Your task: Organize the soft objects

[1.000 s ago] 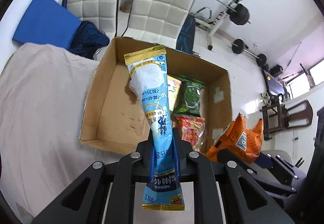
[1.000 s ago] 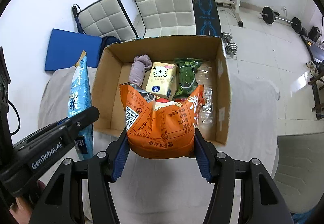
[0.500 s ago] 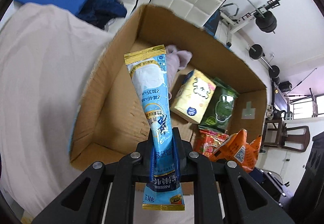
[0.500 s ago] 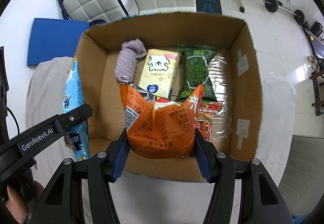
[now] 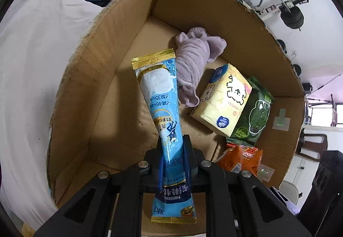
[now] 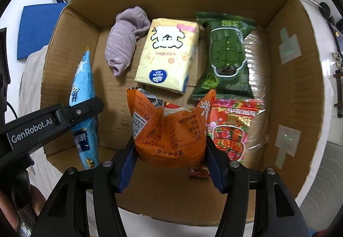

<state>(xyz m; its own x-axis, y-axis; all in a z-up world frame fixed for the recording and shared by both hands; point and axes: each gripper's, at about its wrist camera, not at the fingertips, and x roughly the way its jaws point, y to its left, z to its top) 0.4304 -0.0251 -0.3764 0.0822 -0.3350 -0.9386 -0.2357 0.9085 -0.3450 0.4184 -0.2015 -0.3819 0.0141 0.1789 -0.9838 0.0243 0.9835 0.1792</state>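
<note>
A white cloth (image 5: 32, 69) covered the bench under a big cardboard box (image 6: 300, 91). Inside lay a green packet (image 6: 227, 54), a yellow tissue pack (image 6: 169, 52), a red packet (image 6: 231, 127) and a rolled purple cloth (image 6: 126, 39). The right tongs (image 6: 171, 164) were clamped on an orange bag (image 6: 171, 129) over the box; the left tongs (image 5: 172, 151) pinched a blue pouch (image 5: 160, 91) over its left side.

From my right wrist view the orange bag (image 6: 171, 129) hides the red packet's (image 6: 232, 129) left edge; the box's (image 6: 300, 95) near wall is partly behind my tool.
</note>
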